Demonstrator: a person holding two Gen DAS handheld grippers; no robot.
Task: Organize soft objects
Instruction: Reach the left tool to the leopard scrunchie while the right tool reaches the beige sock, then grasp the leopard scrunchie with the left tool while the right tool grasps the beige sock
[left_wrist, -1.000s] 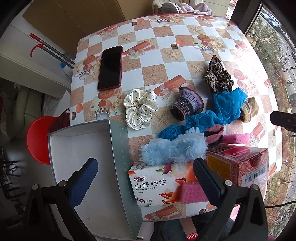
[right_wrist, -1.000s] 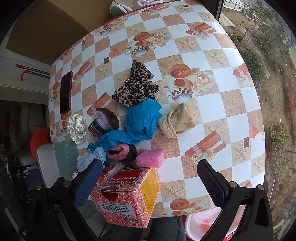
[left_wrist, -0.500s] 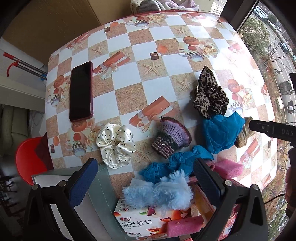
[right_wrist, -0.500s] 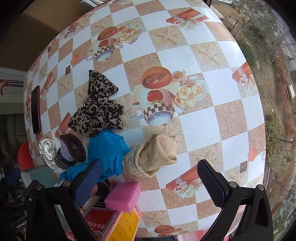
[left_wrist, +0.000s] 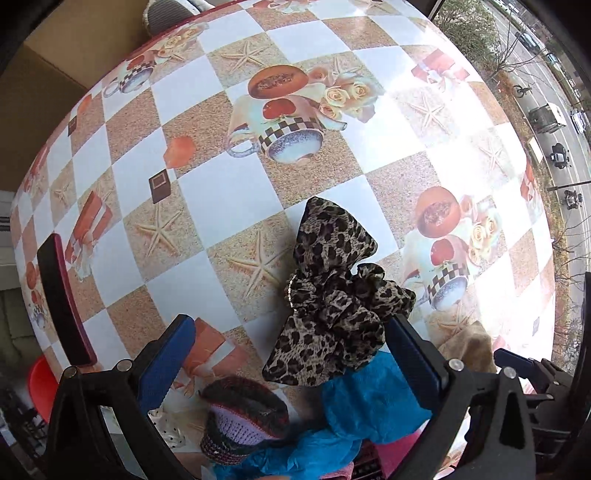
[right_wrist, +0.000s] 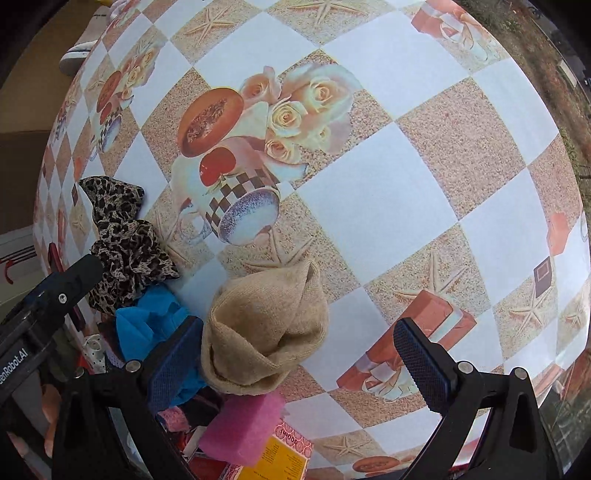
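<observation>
- Checkered oilcloth printed with starfish, cups and roses covers the table (left_wrist: 229, 192).
- Left gripper (left_wrist: 288, 354) hangs with jaws spread wide over the leopard-print scrunchie (left_wrist: 332, 306), gripping nothing.
- Blue cloth (left_wrist: 373, 398) lies just beside the scrunchie, with a purple knit piece (left_wrist: 243, 421) nearer the camera and a dark phone (left_wrist: 62, 295) at the left edge.
- Right gripper (right_wrist: 295, 358) is likewise spread, straddling the beige knit sock (right_wrist: 266, 332); a pink sponge (right_wrist: 243, 428) sits just below it.
</observation>
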